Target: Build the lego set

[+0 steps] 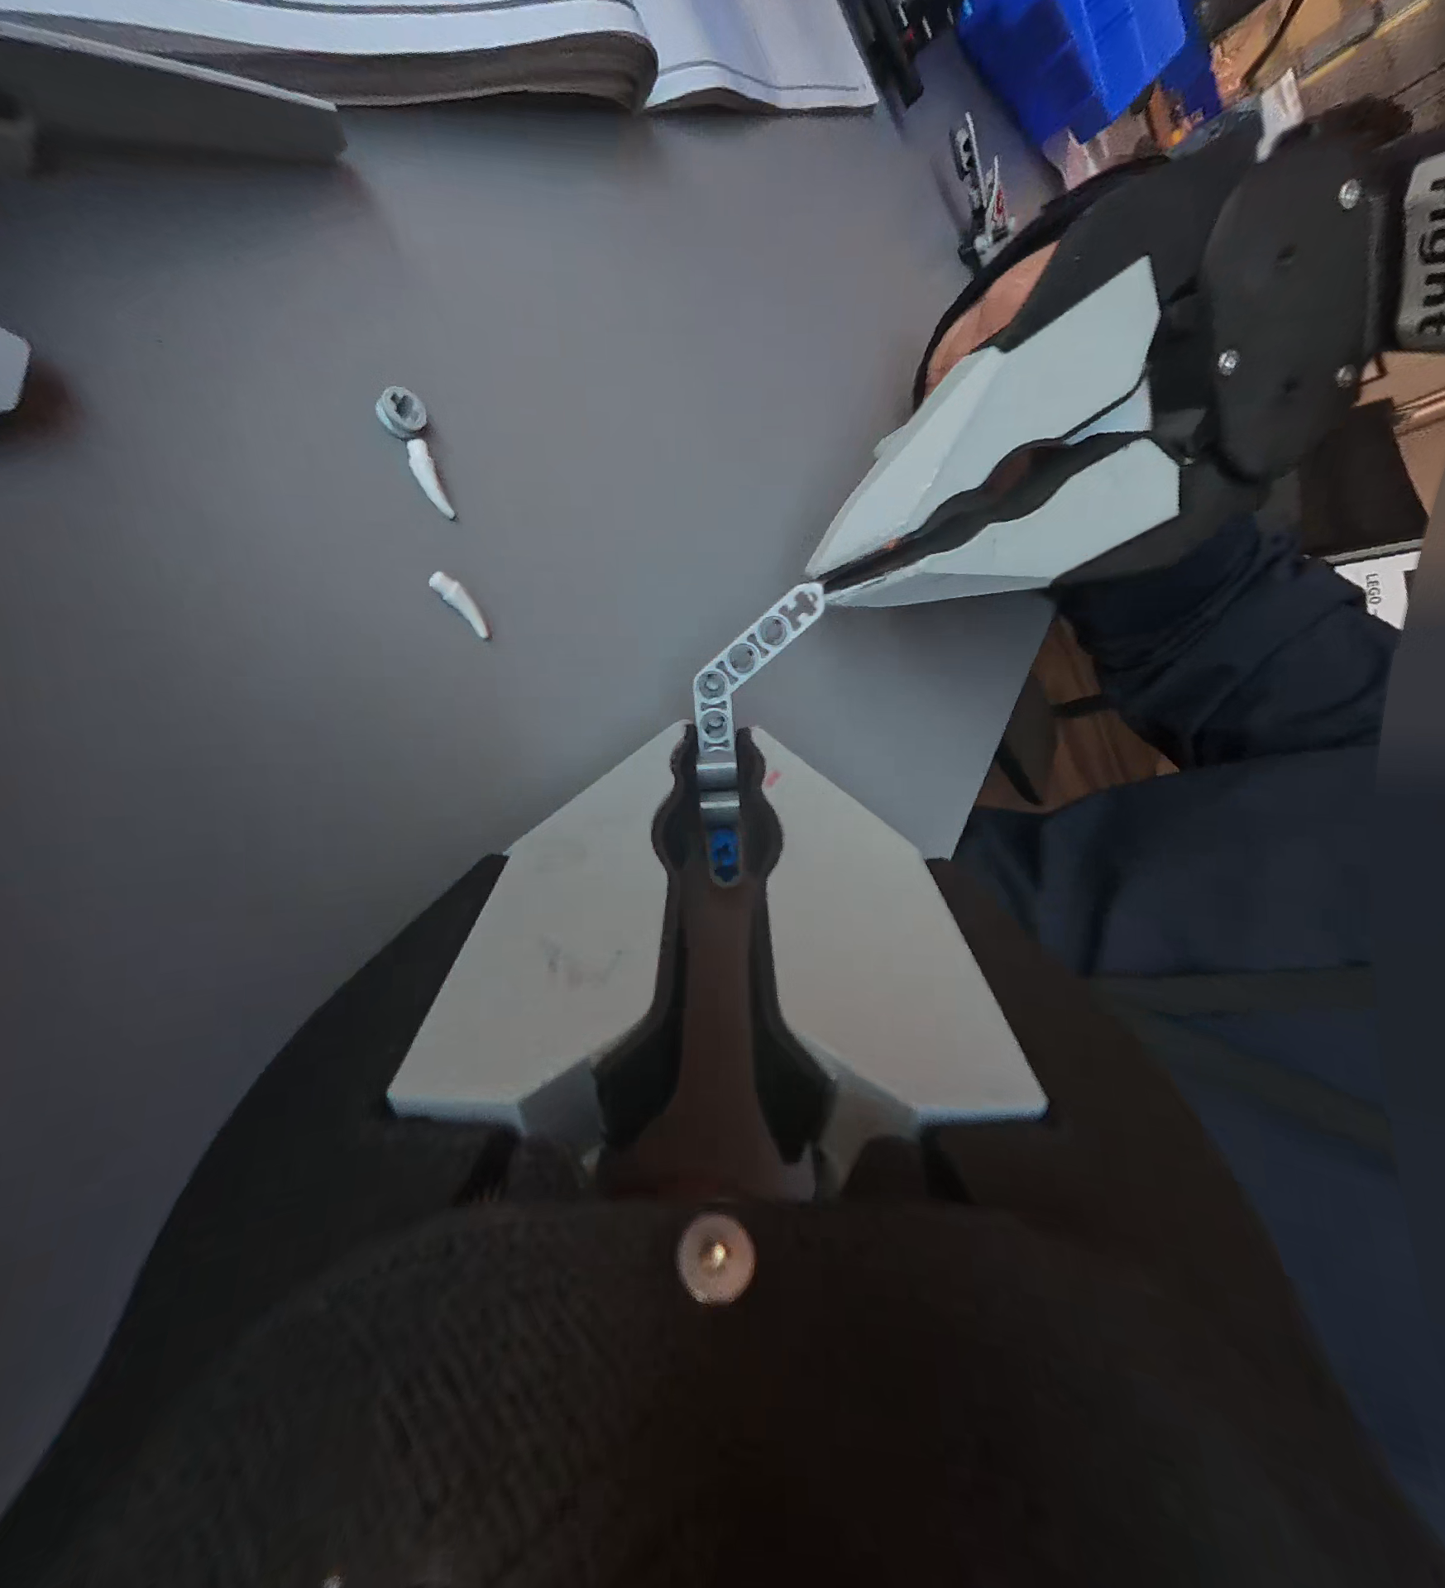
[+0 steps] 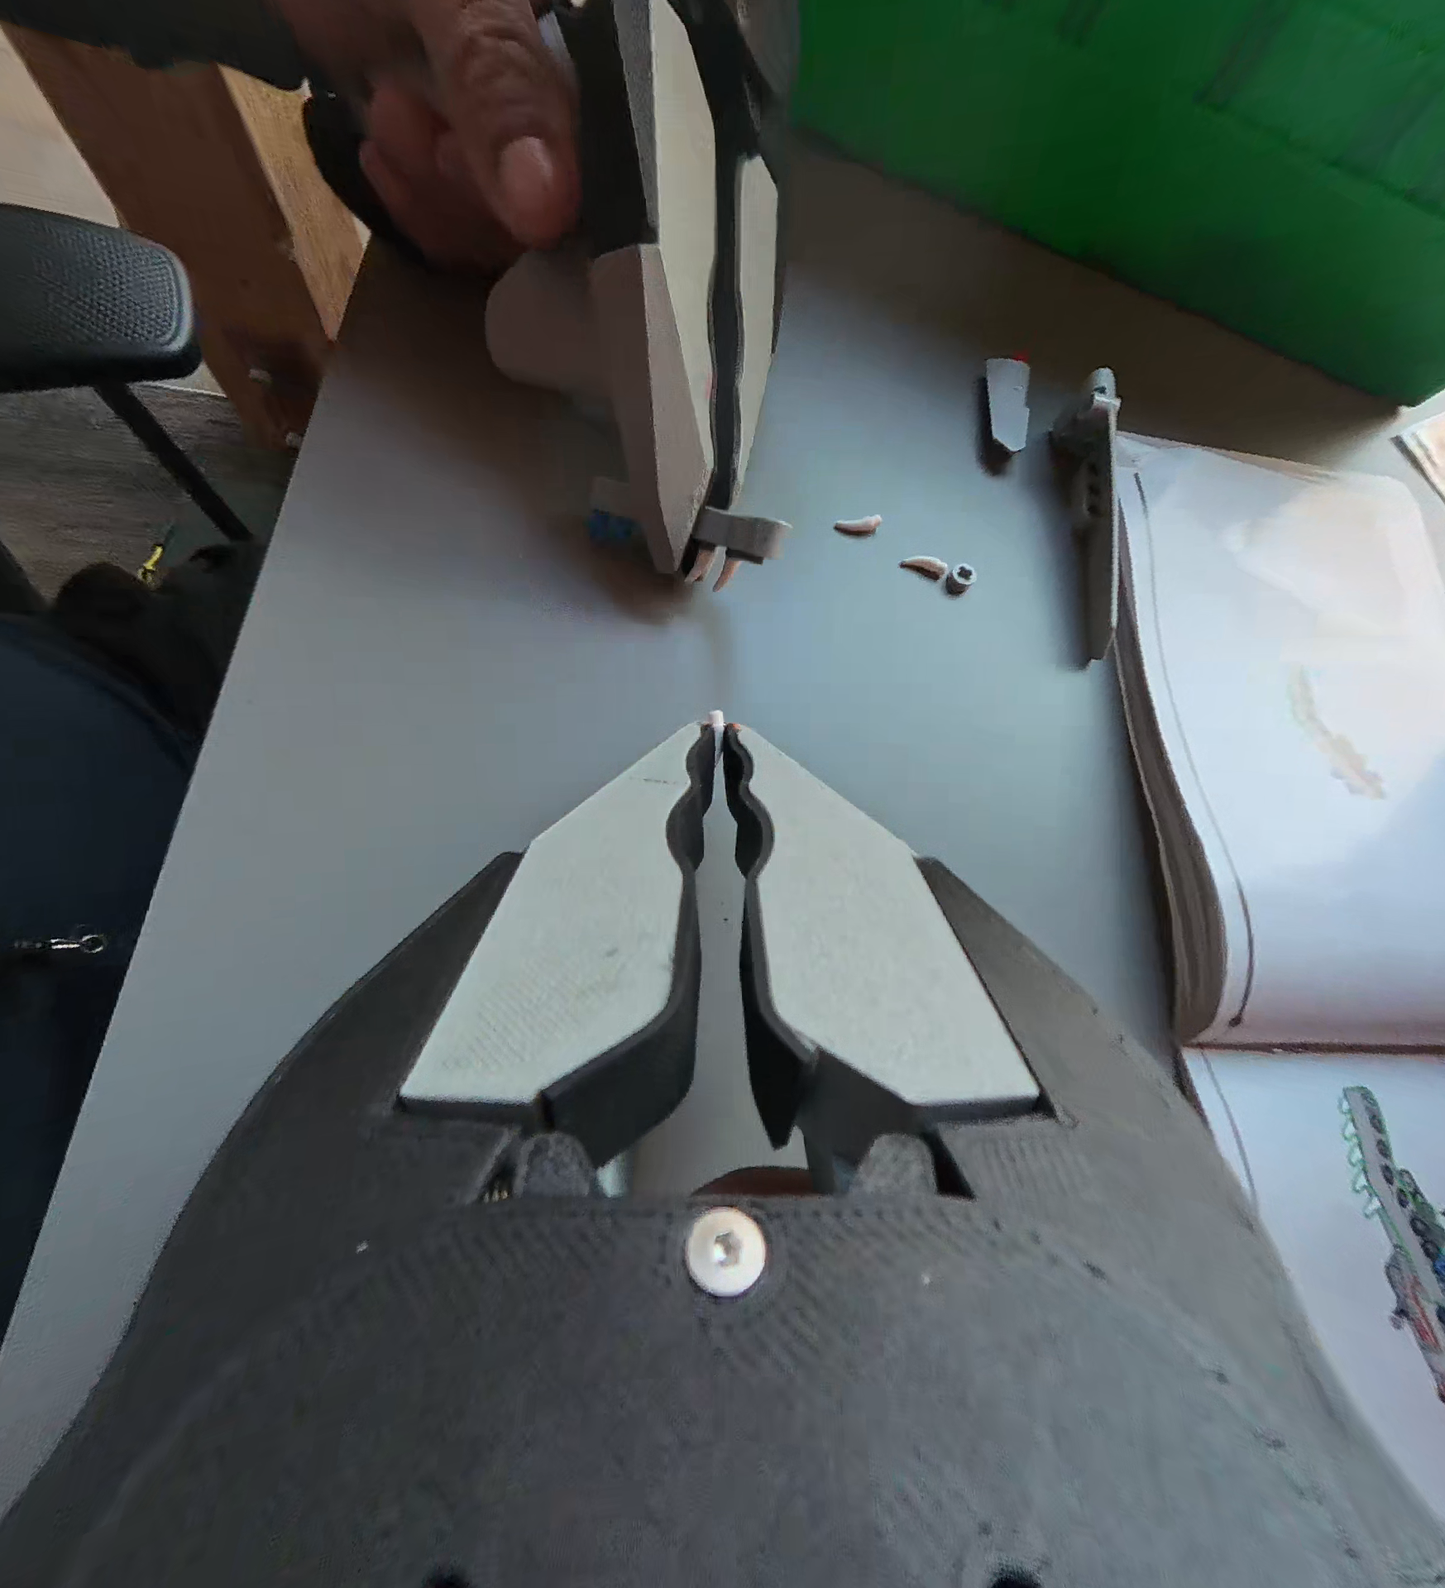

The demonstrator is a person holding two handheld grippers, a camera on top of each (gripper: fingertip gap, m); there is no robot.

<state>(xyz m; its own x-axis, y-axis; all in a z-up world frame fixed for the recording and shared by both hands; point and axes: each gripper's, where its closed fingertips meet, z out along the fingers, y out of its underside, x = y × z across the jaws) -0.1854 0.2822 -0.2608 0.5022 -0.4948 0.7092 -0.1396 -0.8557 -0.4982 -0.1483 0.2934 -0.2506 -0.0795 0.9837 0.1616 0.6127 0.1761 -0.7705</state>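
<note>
My left gripper (image 1: 714, 735) is shut on a grey bent beam (image 1: 749, 657) with a blue pin (image 1: 723, 851) between the jaws, held above the grey table (image 1: 272, 687). My right gripper (image 2: 714, 729) is shut on a small white tooth piece (image 2: 714, 717). In the left wrist view its tips (image 1: 822, 587) are close to the beam's far end. In the right wrist view the left gripper (image 2: 693, 558) holds the beam (image 2: 749, 533), with two pale pointed pieces under it. Two loose white teeth (image 1: 431, 477) (image 1: 461, 606) and a grey bush (image 1: 401, 411) lie on the table.
An open instruction booklet (image 2: 1303, 730) lies along the table's far side, with two long grey parts (image 2: 1006, 412) (image 2: 1088, 507) beside it. A green box (image 2: 1131, 172) stands behind. The table edge (image 2: 306, 481), a chair arm (image 2: 57, 292) and the person's lap are close by. About 5 centimeters separates my left fingertips from my right. It is some 8 centimeters from my left tips to the grey bush (image 1: 401, 411). My right wrist view (image 2: 962, 571) looks at it from another angle.
</note>
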